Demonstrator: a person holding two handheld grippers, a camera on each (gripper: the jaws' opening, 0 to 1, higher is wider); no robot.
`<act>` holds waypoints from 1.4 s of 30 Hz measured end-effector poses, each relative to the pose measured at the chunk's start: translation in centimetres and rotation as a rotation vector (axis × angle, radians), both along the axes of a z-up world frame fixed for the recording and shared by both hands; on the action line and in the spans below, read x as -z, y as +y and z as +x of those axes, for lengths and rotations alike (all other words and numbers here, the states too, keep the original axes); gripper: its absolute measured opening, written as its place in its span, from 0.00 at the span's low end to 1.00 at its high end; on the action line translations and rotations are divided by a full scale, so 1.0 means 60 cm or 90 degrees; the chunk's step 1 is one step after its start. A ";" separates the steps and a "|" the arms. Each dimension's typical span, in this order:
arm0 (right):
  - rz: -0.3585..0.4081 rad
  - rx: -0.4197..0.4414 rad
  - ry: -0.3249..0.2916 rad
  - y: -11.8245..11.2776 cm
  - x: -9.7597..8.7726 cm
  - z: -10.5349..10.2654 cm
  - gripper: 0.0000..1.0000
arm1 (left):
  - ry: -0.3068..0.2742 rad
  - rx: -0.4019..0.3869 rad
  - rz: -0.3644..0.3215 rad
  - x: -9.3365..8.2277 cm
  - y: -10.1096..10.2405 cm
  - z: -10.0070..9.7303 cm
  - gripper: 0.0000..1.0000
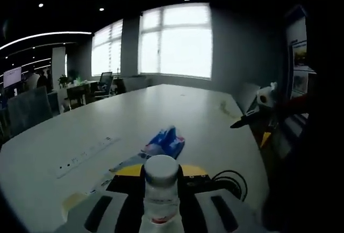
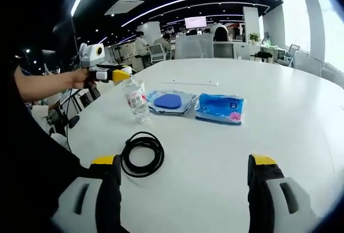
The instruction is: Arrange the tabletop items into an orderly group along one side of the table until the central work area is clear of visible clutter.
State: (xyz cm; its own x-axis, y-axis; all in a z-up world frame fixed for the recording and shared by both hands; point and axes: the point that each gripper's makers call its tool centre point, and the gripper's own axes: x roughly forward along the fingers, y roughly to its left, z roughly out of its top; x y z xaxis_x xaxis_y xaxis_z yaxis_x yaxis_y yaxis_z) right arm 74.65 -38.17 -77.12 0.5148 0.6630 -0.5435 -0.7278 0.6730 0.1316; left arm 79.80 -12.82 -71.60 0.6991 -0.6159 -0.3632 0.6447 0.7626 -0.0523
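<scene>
At the table's [image 2: 301, 114] near-left edge in the right gripper view, the left gripper [image 2: 119, 75] comes in from the left, held by a hand [image 2: 81, 77], and pinches the bottle [image 2: 136, 99] at the neck. Bottle stands on the tabletop, long axis near vertical with a slight tilt, cap end up into the jaws.

Left gripper view agrees: bottle [image 1: 160, 195] sits between its own two jaws, white cap pointing toward the camera, jaws tight on either side.

Going left to right in the right gripper view:
- cable [image 2: 142, 154], black, coiled flat in a loop, near the table edge in front of the bottle
- bottle, clear with a label
- pouch [image 2: 171, 102], flat, blue oval on a light wrapper, just right of the bottle, apart from it
- pack [image 2: 220, 107], blue, lying flat, long axis running left-right, just beside the pouch
- power strip [image 2: 195, 83], white, farther back, long axis left-right

Right gripper [image 2: 183, 176] hovers low over the table, jaws spread wide, nothing between them. Cable lies just inside its left jaw.

Left gripper view also shows the pack [image 1: 166, 142] beyond the bottle and the power strip [image 1: 85, 156] off to the left.
</scene>
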 end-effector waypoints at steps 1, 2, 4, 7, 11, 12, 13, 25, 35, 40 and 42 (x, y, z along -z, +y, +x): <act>0.000 0.000 0.000 0.000 0.000 0.000 0.94 | -0.001 0.001 0.002 0.000 0.000 0.000 0.20; -0.001 0.000 0.000 0.000 0.000 0.000 0.94 | -0.003 0.002 0.003 0.000 0.000 0.000 0.20; -0.002 0.000 0.000 0.000 0.001 0.002 0.94 | -0.008 0.005 0.013 -0.001 -0.001 -0.001 0.20; -0.002 0.001 0.003 0.001 0.003 0.002 0.94 | -0.009 0.005 0.014 -0.002 -0.002 -0.001 0.20; 0.001 0.005 0.003 0.002 0.005 0.004 0.94 | -0.011 0.000 0.019 -0.004 -0.005 -0.002 0.20; 0.002 0.007 0.003 0.002 0.004 0.006 0.94 | -0.008 -0.004 0.018 -0.006 -0.008 -0.004 0.20; 0.005 0.007 0.001 0.003 0.002 0.007 0.94 | -0.006 -0.008 0.018 -0.006 -0.009 -0.004 0.20; 0.017 0.008 -0.004 0.005 -0.004 0.016 0.98 | 0.011 -0.043 -0.006 -0.033 0.014 -0.001 0.20; 0.009 -0.001 -0.013 0.024 -0.007 0.026 0.99 | 0.023 -0.136 -0.011 -0.152 0.113 0.004 0.20; 0.015 -0.007 -0.015 0.032 -0.012 0.026 0.99 | 0.020 -0.169 -0.020 -0.172 0.160 0.005 0.20; 0.014 -0.010 -0.016 0.036 -0.013 0.027 0.99 | 0.022 -0.183 -0.024 -0.181 0.183 0.005 0.20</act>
